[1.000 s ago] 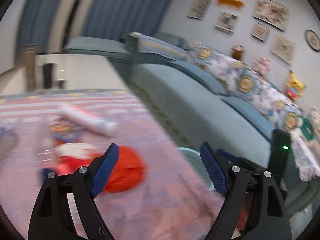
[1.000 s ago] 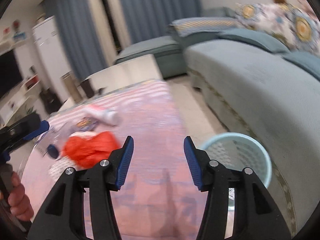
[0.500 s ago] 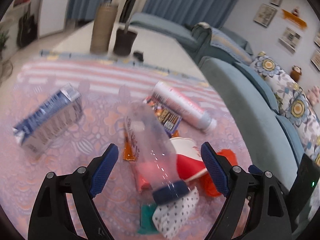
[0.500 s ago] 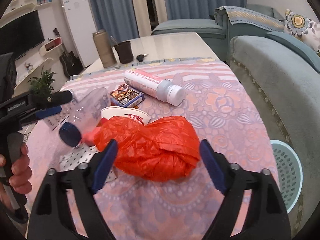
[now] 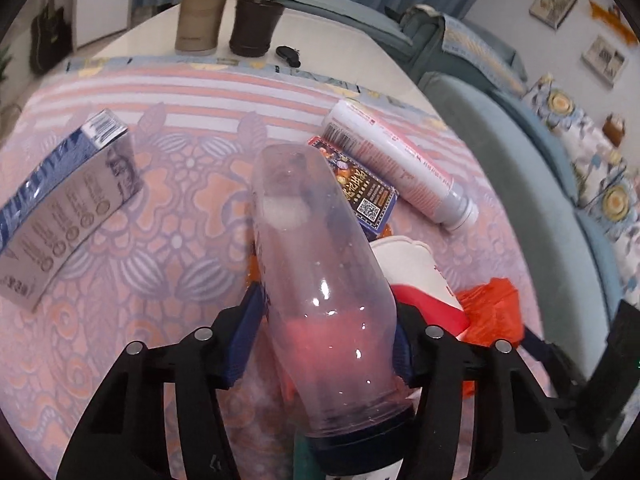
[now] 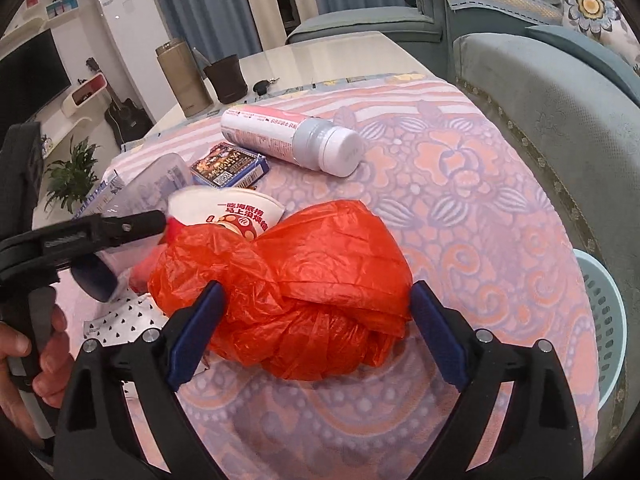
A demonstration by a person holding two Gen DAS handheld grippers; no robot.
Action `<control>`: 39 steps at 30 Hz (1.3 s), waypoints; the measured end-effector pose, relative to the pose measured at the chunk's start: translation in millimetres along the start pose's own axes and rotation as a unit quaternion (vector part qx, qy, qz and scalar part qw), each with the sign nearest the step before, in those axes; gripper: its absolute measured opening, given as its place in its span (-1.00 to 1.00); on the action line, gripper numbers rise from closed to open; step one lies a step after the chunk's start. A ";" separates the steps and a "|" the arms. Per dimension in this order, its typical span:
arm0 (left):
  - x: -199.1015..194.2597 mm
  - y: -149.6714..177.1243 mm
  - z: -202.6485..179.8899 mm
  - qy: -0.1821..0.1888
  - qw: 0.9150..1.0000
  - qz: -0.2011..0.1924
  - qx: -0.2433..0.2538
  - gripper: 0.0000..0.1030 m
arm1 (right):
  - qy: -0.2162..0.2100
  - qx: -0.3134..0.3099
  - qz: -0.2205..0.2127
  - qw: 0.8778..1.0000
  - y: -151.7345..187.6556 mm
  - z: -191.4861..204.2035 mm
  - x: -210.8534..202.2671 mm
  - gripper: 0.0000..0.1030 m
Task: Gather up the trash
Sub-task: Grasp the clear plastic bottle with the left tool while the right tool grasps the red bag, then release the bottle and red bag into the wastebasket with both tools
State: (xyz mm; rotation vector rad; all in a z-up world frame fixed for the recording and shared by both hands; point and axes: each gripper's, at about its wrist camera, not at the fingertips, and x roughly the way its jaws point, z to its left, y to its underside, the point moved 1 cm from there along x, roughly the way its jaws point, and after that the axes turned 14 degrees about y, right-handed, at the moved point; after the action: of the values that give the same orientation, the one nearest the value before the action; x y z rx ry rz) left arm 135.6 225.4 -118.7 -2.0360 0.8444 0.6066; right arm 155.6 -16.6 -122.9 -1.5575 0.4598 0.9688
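Blue pads of the left gripper (image 5: 324,332) are pressed on both sides of a clear plastic bottle (image 5: 320,280), which is held near its dark blue cap, with its base pointing away. The right gripper (image 6: 316,332) is spread wide, and its pads stand on either side of a crumpled orange plastic bag (image 6: 296,292) without visibly touching it. A red and white paper cup (image 6: 224,212) lies just behind the bag and touches it. Behind the cup, a small dark printed box (image 6: 228,168) is seen, and beyond it a white and pink bottle with a grey cap (image 6: 288,140) lies on its side. To the left, well apart from this pile, a blue and grey carton (image 5: 60,208) lies flat. All is spread on a pink flowered cloth (image 6: 460,184). Free cloth is left on the right of the bag up to the table edge. Below this edge, between the table and the grey-blue sofa (image 6: 560,92), a light blue basket (image 6: 604,312) stands on the floor. At the far end of the table, a tan cylinder (image 5: 200,4) and a dark cup (image 5: 256,24) stand upright.
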 end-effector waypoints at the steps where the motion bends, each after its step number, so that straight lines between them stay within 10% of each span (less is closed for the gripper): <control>1: -2.1 1.4 0.7 0.000 1.000 -0.007 0.000 0.02 | 0.001 -0.004 -0.003 1.000 0.3 1.1 -1.4 0.59; 12: -35.9 12.6 -23.2 0.037 0.996 -0.081 0.033 0.01 | -0.002 0.014 -0.028 1.000 0.2 -10.5 -16.2 -0.54; 22: -66.1 15.4 -101.5 0.119 0.979 -0.124 0.107 0.01 | 0.004 0.078 -0.103 0.992 -13.5 -58.3 -77.6 -0.58; 30: -59.0 20.6 -178.0 0.184 0.961 -0.127 0.163 0.01 | 0.085 0.132 -0.164 0.974 -7.7 -127.2 -124.0 -0.58; 39: -4.7 35.7 -264.9 0.240 0.944 -0.075 0.214 0.01 | 0.173 0.215 -0.139 0.951 20.3 -231.1 -117.6 -0.58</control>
State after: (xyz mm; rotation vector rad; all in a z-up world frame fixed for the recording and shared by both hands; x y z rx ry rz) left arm 135.7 -9.4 9.0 -1.8338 0.9861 -0.1686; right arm 147.4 -266.2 -50.1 -1.3444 0.6294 0.3430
